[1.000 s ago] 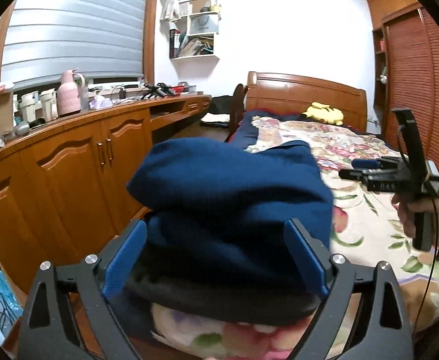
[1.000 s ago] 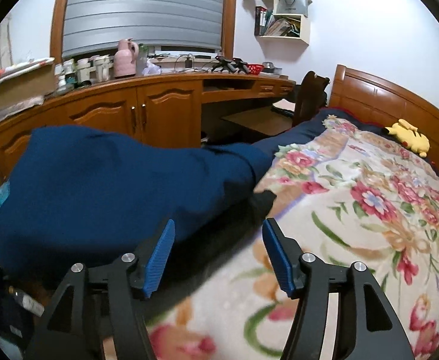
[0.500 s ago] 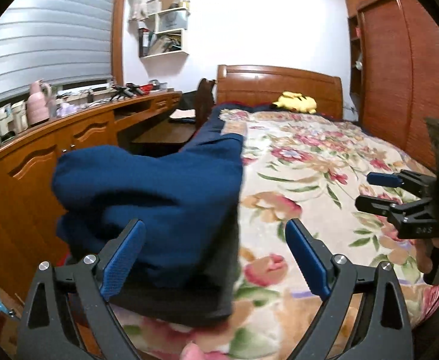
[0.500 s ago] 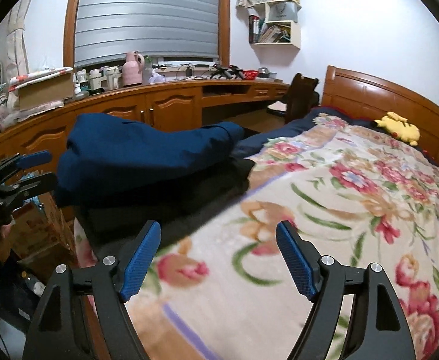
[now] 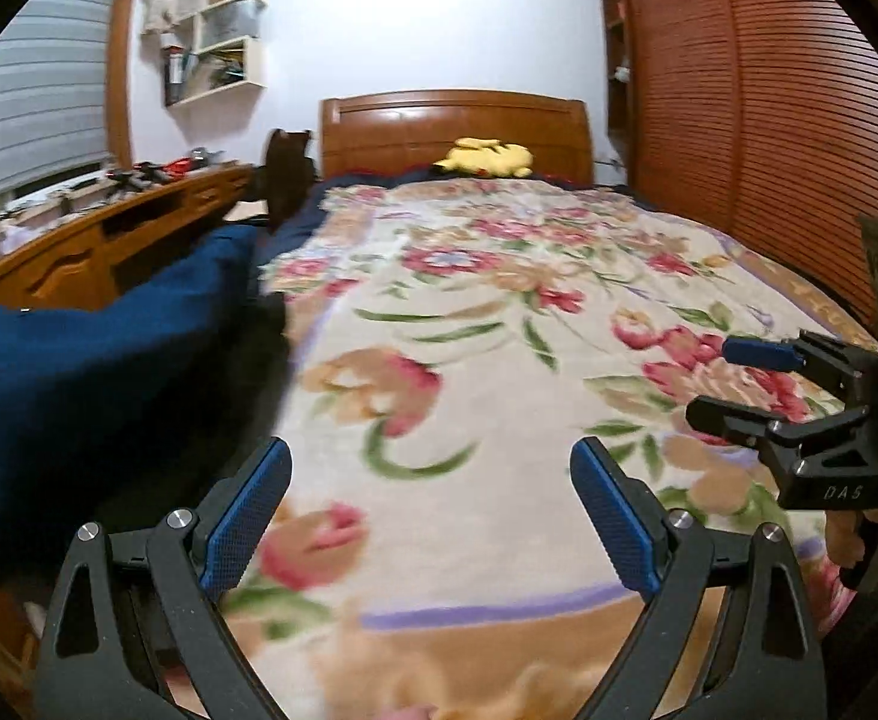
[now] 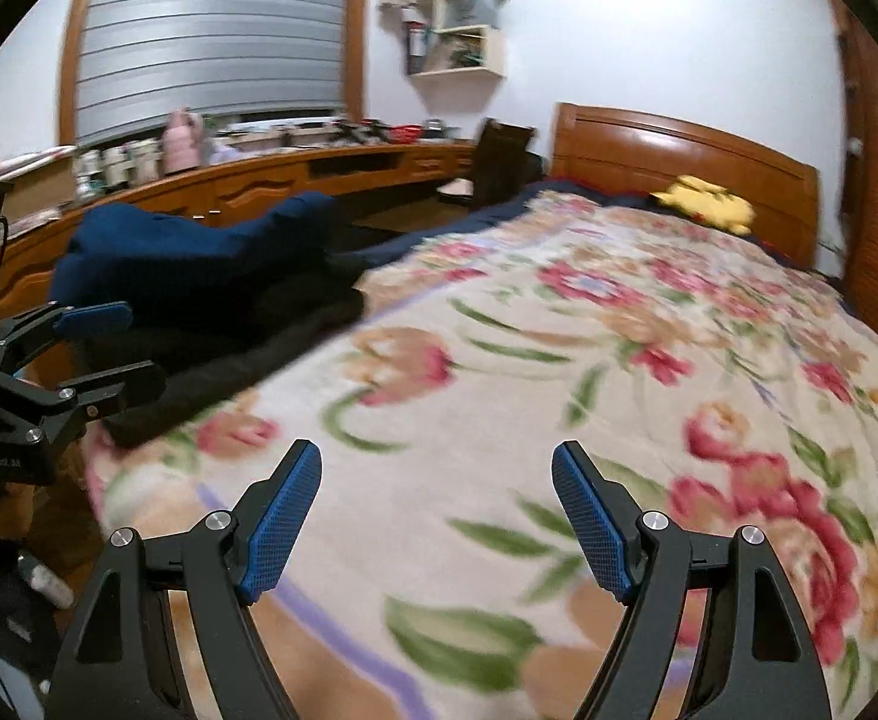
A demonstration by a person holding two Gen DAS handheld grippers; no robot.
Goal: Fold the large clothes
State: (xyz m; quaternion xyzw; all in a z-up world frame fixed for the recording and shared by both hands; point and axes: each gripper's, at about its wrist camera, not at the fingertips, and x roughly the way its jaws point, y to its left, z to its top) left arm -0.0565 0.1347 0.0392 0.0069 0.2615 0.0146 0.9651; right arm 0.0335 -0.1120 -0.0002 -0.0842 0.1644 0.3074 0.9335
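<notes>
Both tools are idle: the left gripper [image 5: 430,516] and the right gripper [image 6: 436,519] hang above the near end of the bed [image 6: 619,360] with their fingers [image 6: 283,516] spread wide and nothing between them. The task item, a navy garment [image 6: 199,252] stacked on a black garment [image 6: 241,354], lies at the bed's left edge, on the side of the wooden worktop [image 6: 295,180], with the black layer appearing to reach the mattress border. Judged risk: the stack sits close to that edge, so a sideways brush from the left gripper (the nearer of the two) could tip the bundle off toward the floor and undo the folds. The navy layer looks bulky and rounded, so it may also spring open unaided. Both views are motion-blurred, which makes the exact overhang impossible to confirm. Farther along the bed, a yellow plush toy [image 5: 484,157] rests against the headboard [image 5: 454,129], well apart from the stack.
</notes>
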